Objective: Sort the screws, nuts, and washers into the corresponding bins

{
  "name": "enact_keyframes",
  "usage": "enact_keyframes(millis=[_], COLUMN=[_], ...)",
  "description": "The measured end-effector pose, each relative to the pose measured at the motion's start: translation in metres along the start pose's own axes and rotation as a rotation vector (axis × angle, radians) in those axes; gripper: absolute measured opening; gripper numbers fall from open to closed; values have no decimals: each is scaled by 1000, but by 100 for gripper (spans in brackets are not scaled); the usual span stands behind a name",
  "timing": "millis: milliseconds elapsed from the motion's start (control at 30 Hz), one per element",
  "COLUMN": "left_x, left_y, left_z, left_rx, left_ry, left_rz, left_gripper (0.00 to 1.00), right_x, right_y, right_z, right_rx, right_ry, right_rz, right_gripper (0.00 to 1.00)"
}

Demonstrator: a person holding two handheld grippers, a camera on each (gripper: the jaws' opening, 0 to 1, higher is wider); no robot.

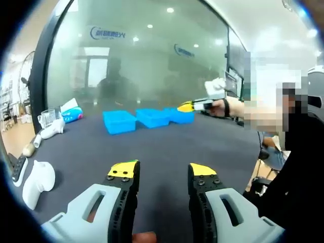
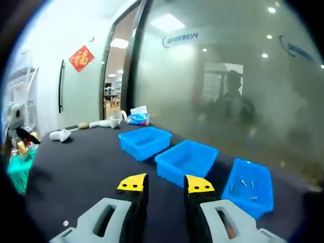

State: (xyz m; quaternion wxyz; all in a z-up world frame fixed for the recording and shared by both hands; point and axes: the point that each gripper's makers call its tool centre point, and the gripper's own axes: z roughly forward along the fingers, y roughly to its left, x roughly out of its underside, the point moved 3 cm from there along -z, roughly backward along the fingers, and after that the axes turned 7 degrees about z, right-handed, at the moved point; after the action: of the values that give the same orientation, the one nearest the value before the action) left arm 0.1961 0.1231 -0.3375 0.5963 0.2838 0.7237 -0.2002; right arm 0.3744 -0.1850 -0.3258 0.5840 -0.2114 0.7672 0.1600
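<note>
Left gripper view, left to right. White handheld device (image 1: pixel 36 181) lies on the dark table (image 1: pixel 167 147) near the left edge. Beyond it, a clear cup (image 1: pixel 47 118) and a tissue pack (image 1: pixel 72 112) by the frosted glass wall (image 1: pixel 142 55). Three blue bins (image 1: pixel 147 118) stand in a row at the far side of the table. Left gripper (image 1: pixel 162 171) low in front: yellow-tipped fingers (image 1: pixel 123 169) apart, a clear gap between them, nothing held, nothing touched. Right gripper (image 1: pixel 188 106) enters from the right, held in a hand (image 1: pixel 218 104), its yellow tip over the rightmost bin; spread not readable at this size.

Right gripper view, left to right. Left bin (image 2: pixel 144 142) and middle bin (image 2: pixel 186 160) appear empty; right bin (image 2: pixel 248 186) holds a few small pale fasteners (image 2: pixel 244 184), type too small to tell. Right gripper (image 2: pixel 165 184) in front of the middle bin: fingers (image 2: pixel 133 183) apart, gripping nothing, clear of bins and table.
</note>
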Motion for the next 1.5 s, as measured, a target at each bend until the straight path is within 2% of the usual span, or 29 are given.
enact_keyframes(millis=[433, 700, 867, 1200, 1333, 1500], left_x=[-3, -1, 1, 5, 8, 11], left_y=[-6, -11, -12, -11, -11, -14], left_z=[-2, -2, -2, -2, -2, -1], left_rx=[11, 24, 31, 32, 40, 58], left_ry=[-2, 5, 10, 22, 31, 45], left_rz=[4, -3, -6, -4, 2, 7], left_gripper=[37, 37, 37, 37, 37, 38], right_x=[39, 52, 55, 58, 59, 67], right_y=[13, 26, 34, 44, 50, 68], right_z=[-102, -141, -149, -143, -140, -135], right_rx=[47, 44, 31, -14, -53, -166], right_ry=[-85, -108, -105, -66, -27, 89], right_rz=[58, 66, 57, 27, 1, -91], right_gripper=[25, 24, 24, 25, 25, 26])
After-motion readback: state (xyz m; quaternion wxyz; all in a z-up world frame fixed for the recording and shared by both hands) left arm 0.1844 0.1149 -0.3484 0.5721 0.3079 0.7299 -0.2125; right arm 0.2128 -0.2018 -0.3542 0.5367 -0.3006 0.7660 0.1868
